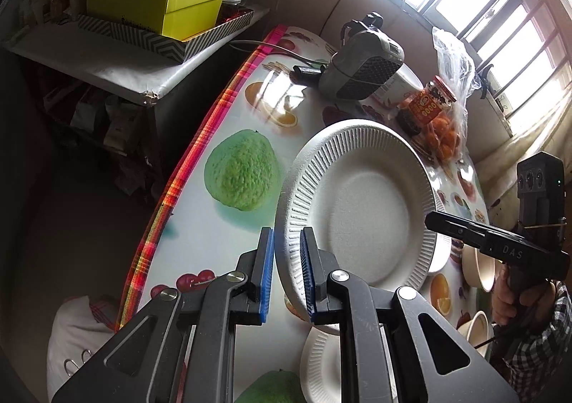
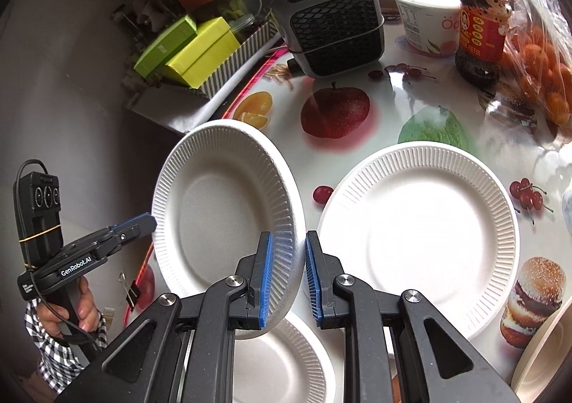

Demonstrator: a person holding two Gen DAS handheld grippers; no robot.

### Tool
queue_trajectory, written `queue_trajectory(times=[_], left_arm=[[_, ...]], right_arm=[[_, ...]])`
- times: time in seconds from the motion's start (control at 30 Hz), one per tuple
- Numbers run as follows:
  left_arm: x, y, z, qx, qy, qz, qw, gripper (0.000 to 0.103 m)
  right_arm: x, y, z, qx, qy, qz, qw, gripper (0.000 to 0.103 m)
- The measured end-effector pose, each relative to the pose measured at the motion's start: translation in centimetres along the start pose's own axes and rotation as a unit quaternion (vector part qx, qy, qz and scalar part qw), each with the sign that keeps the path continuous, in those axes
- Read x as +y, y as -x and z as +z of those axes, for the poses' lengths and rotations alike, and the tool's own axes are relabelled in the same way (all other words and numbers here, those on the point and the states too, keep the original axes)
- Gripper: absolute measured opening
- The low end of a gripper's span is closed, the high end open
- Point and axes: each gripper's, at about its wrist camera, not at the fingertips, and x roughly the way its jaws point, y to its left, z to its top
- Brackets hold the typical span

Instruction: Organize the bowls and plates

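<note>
Left claw clamped on tilted paper plate rim | right claw fingers seemingly apart around opposite rim

The left gripper carries the label "GenRobot.AI" on its body. The right gripper shows the letters "DAS". The white tub reads "Od", the rest hidden.

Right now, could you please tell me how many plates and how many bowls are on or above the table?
White plates: 3, one lifted and tilted, one large and flat, one smaller near the table edge
Tan bowls: 2
Total: 5
</note>
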Motion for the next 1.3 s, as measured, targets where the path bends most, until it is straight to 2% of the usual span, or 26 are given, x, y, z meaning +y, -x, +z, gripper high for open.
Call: queue_trajectory(times=[0.43, 1.3], left_arm=[[-1.2, 0.9, -3.6, 0.011, -0.008, -0.018, 0.9997, 0.015], [-2.7, 1.1, -9.0, 0.047, -0.019, -0.023, 0.9985, 0.015]], right_arm=[[-0.7, 2.1, -4.8, -0.004, -0.022, 0.002, 1.000, 0.018], [-1.5, 3.4, -11.0, 0.014, -0.043, 0.002, 0.999, 0.018]])
